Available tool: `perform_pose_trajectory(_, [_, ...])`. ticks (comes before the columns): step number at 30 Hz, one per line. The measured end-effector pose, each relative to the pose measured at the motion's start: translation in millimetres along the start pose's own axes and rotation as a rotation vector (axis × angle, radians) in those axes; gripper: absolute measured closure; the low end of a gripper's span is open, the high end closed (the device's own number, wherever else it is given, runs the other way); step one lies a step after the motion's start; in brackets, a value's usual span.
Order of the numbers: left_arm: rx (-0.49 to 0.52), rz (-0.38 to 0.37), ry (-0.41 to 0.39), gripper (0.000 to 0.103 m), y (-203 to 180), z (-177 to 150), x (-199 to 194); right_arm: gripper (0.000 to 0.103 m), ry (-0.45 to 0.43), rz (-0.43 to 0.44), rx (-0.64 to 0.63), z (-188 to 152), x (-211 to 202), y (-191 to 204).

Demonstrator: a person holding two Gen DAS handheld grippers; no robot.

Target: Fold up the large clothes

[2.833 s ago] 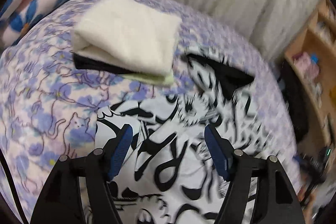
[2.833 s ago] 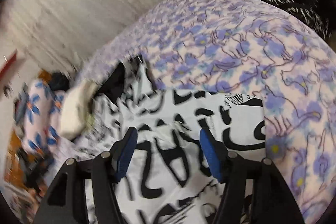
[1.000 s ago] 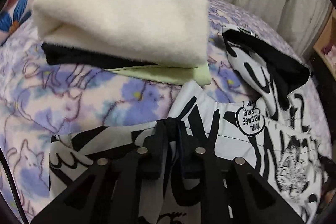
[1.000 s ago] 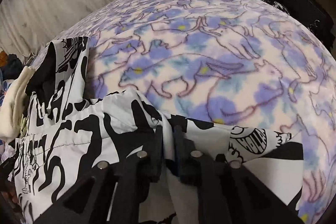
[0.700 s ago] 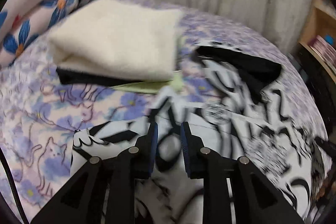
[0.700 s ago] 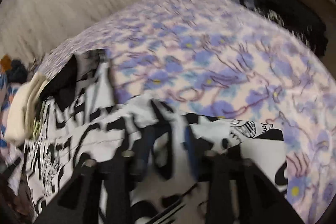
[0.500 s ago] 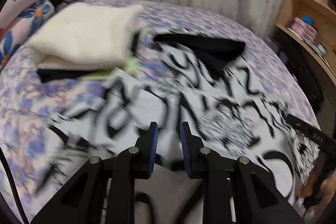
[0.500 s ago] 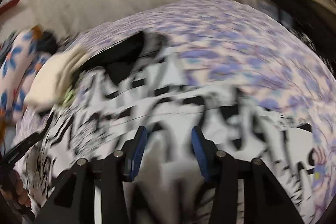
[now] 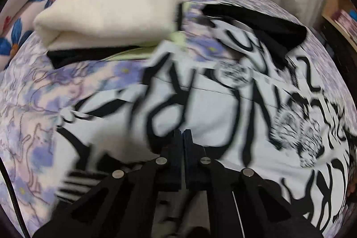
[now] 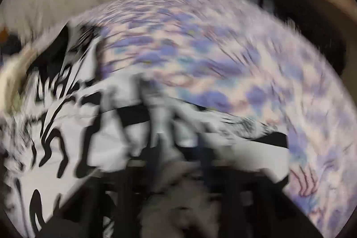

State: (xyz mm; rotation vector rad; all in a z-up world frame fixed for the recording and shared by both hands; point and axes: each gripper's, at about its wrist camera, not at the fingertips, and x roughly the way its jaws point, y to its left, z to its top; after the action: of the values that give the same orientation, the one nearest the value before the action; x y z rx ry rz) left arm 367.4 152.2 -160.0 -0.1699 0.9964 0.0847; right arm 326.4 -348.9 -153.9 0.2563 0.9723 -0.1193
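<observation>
A large white garment with bold black graphic print (image 9: 218,108) lies spread on the bed; it also shows in the right wrist view (image 10: 67,117). Its black hood lining (image 9: 263,26) shows at the far end. My left gripper (image 9: 183,135) has its jaws pressed together over the near part of the garment; whether cloth is pinched between them does not show. My right gripper (image 10: 178,144) is badly blurred over the garment's near edge, and its fingers cannot be made out clearly.
A stack of folded clothes, cream fleece (image 9: 111,8) on top of black and pale green pieces, sits at the back left. The bed has a purple floral cat-print blanket (image 10: 245,73). A floral pillow (image 9: 26,15) lies far left. Curtain behind, wooden shelves (image 9: 343,15) right.
The left gripper's jaws have closed from a narrow gap to fully together. Both views have swung, and the right view has blurred heavily with fast motion across the garment.
</observation>
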Motion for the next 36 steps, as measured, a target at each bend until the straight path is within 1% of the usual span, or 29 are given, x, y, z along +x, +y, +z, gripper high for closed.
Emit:
perform_pose_trajectory(1, [-0.018, 0.012, 0.000, 0.100, 8.3, 1.9, 0.4, 0.103, 0.003, 0.024, 0.017, 1.6, -2.4, -6.1])
perform_pose_trajectory(2, [-0.037, 0.011, 0.003, 0.100, 15.1, 3.2, 0.1, 0.103, 0.003, 0.020, 0.009, 1.0, -6.1, -5.7])
perform_pose_trajectory(3, [-0.057, -0.005, 0.007, 0.100, 19.4, 4.0, -1.7, 0.103, 0.001, 0.002, -0.012, -0.9, -10.6, -1.0])
perform_pose_trajectory(4, [-0.069, -0.012, 0.010, 0.100, 22.3, 4.9, -4.5, 0.100, -0.003, -0.013, -0.031, -3.7, -15.4, 4.3])
perform_pose_trajectory(5, [-0.077, -0.012, 0.011, 0.100, 23.9, 4.6, -9.8, 0.099, -0.009, -0.027, -0.051, -7.6, -22.6, 12.3])
perform_pose_trajectory(7, [-0.071, -0.007, 0.011, 0.096, 23.5, 0.7, -20.9, 0.099, -0.003, 0.017, -0.056, -13.6, -30.4, 23.6])
perform_pose_trajectory(8, [-0.060, -0.009, 0.008, 0.092, 21.3, -3.8, -30.2, 0.099, 0.001, 0.069, -0.050, -20.3, -39.4, 32.1])
perform_pose_trajectory(10, [-0.043, -0.011, -0.011, 0.070, 16.7, -17.4, -49.4, 0.099, -0.002, 0.137, -0.054, -28.2, -50.4, 46.9])
perform_pose_trajectory(12, [-0.025, -0.015, -0.040, 0.060, 12.1, -34.2, -70.9, 0.098, 0.000, 0.204, -0.079, -44.8, -63.7, 68.7])
perform_pose_trajectory(13, [-0.017, -0.021, -0.053, 0.060, 10.3, -42.2, -79.8, 0.097, 0.002, 0.244, -0.097, -56.4, -71.4, 80.8])
perform_pose_trajectory(14, [-0.007, -0.029, -0.068, 0.060, 8.7, -53.0, -89.9, 0.096, 0.005, 0.268, -0.111, -63.0, -75.0, 88.7])
perform_pose_trajectory(16, [0.001, -0.034, -0.081, 0.060, 9.6, -71.2, -105.0, 0.087, 0.020, 0.309, -0.151, -84.2, -82.6, 106.6])
perform_pose_trajectory(17, [0.005, -0.024, -0.084, 0.060, 11.4, -81.7, -109.5, 0.086, 0.029, 0.323, -0.167, -94.6, -84.2, 111.8])
perform_pose_trajectory(19, [0.002, 0.006, -0.075, 0.060, 18.1, -97.2, -113.4, 0.085, 0.042, 0.317, -0.193, -107.3, -83.9, 118.0])
perform_pose_trajectory(20, [-0.014, 0.022, -0.065, 0.060, 25.4, -105.3, -111.3, 0.085, 0.042, 0.292, -0.208, -115.3, -82.1, 116.1])
perform_pose_trajectory(21, [-0.022, 0.012, -0.066, 0.063, 31.5, -111.7, -110.1, 0.085, 0.042, 0.265, -0.212, -120.9, -80.6, 111.4])
perform_pose_trajectory(22, [-0.021, 0.006, -0.068, 0.070, 37.4, -116.0, -109.4, 0.085, 0.044, 0.249, -0.209, -123.9, -79.4, 106.2])
perform_pose_trajectory(24, [-0.005, 0.009, -0.077, 0.077, 44.4, -122.2, -108.5, 0.085, 0.050, 0.227, -0.172, -126.9, -76.0, 81.8])
perform_pose_trajectory(25, [0.001, 0.002, -0.082, 0.079, 47.8, -124.3, -109.5, 0.085, 0.046, 0.216, -0.145, -126.8, -76.9, 65.2])
perform_pose_trajectory(27, [-0.018, -0.024, -0.078, 0.079, 54.2, -124.6, -110.3, 0.085, 0.032, 0.158, -0.114, -124.2, -80.4, 41.2])
perform_pose_trajectory(29, [-0.032, -0.033, -0.073, 0.079, 55.8, -122.9, -109.3, 0.085, 0.024, 0.101, -0.078, -122.9, -83.6, 18.7])
perform_pose_trajectory(31, [-0.035, -0.024, -0.069, 0.079, 54.6, -122.3, -108.0, 0.086, 0.031, 0.131, -0.021, -121.8, -86.0, -3.3])
perform_pose_trajectory(33, [-0.024, -0.005, -0.068, 0.079, 49.8, -122.2, -107.0, 0.087, 0.043, 0.164, 0.018, -120.6, -85.3, -14.4])
perform_pose_trajectory(34, [-0.018, 0.003, -0.068, 0.079, 48.1, -122.2, -107.0, 0.087, 0.044, 0.166, 0.024, -121.3, -85.6, -15.5])
perform_pose_trajectory(36, [-0.007, 0.017, -0.062, 0.079, 45.3, -121.8, -106.5, 0.087, 0.041, 0.137, -0.002, -121.4, -86.1, -9.9])
